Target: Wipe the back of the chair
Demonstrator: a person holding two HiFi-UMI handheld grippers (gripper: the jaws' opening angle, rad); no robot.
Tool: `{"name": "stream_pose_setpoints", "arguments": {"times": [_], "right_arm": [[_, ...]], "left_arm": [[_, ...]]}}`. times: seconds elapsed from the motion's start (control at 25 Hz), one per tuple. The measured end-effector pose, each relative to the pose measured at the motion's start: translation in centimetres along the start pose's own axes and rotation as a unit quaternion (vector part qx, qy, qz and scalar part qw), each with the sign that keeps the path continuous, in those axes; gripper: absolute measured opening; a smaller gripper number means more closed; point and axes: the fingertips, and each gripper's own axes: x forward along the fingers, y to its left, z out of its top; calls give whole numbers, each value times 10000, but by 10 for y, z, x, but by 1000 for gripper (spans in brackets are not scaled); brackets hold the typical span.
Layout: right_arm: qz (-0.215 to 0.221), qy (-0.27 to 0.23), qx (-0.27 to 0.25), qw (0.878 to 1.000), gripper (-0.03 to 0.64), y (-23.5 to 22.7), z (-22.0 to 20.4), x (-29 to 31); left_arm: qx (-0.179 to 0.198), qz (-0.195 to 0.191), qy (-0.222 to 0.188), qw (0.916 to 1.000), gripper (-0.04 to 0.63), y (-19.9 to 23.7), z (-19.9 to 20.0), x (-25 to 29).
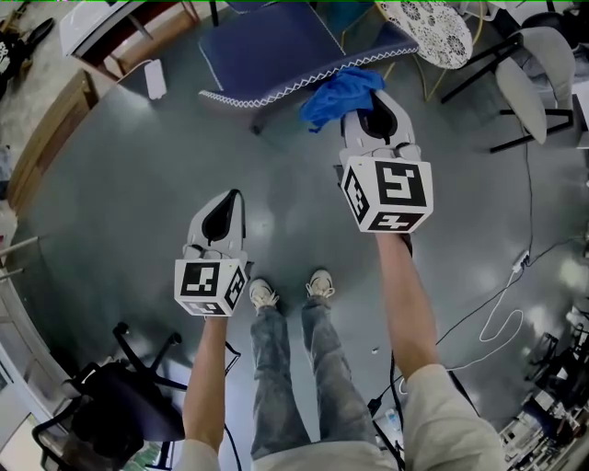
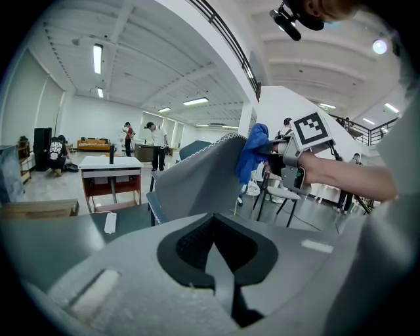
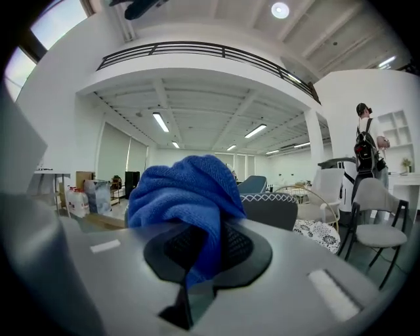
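A blue chair (image 1: 276, 46) with white zigzag trim along the top of its back stands ahead of me. My right gripper (image 1: 370, 115) is shut on a crumpled blue cloth (image 1: 340, 92) held at the right end of that top edge. In the right gripper view the cloth (image 3: 187, 193) bulges out of the shut gripper (image 3: 203, 252), with the trimmed chair back (image 3: 269, 207) just behind it. My left gripper (image 1: 224, 210) hangs lower and to the left, shut and empty, well short of the chair. From the left gripper (image 2: 215, 252) I see the chair back (image 2: 203, 177) and the cloth (image 2: 252, 154).
A white patterned round chair (image 1: 428, 28) and a grey chair (image 1: 543, 64) stand at the right rear. A black office chair (image 1: 120, 414) sits at lower left. White cables (image 1: 497, 322) trail over the grey floor at right. A wooden desk (image 1: 120, 37) is at upper left.
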Motion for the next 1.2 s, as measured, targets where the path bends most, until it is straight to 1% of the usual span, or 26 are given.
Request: {"name": "stream_pose_setpoints", "arguments": {"times": [0.2,0.4,0.52,0.8,1.04,1.2], "right_arm": [[-54,-72,-16,10000,41,-2,-4,5],[-82,92,33,9999,41,-2,-23,14],[-148,92,58,9998,41,-1,-31,19],[-90,808,489,9955,41,7,-98,56],[-40,1380,799,9872,41,12,-155,85],[-12,1716,976,9803,41,15,-182,100]], "left_arm": [[-11,17,21,10000,2,4,-3,3],[-43,16,39,10000,2,6,-6,5],[-65,17,56,10000,2,7,-8,6],[-109,58,119,9999,2,15,-14,12],[-213,113,168,9996,2,19,-22,13],[-285,211,237,9991,2,28,-30,13]]}}
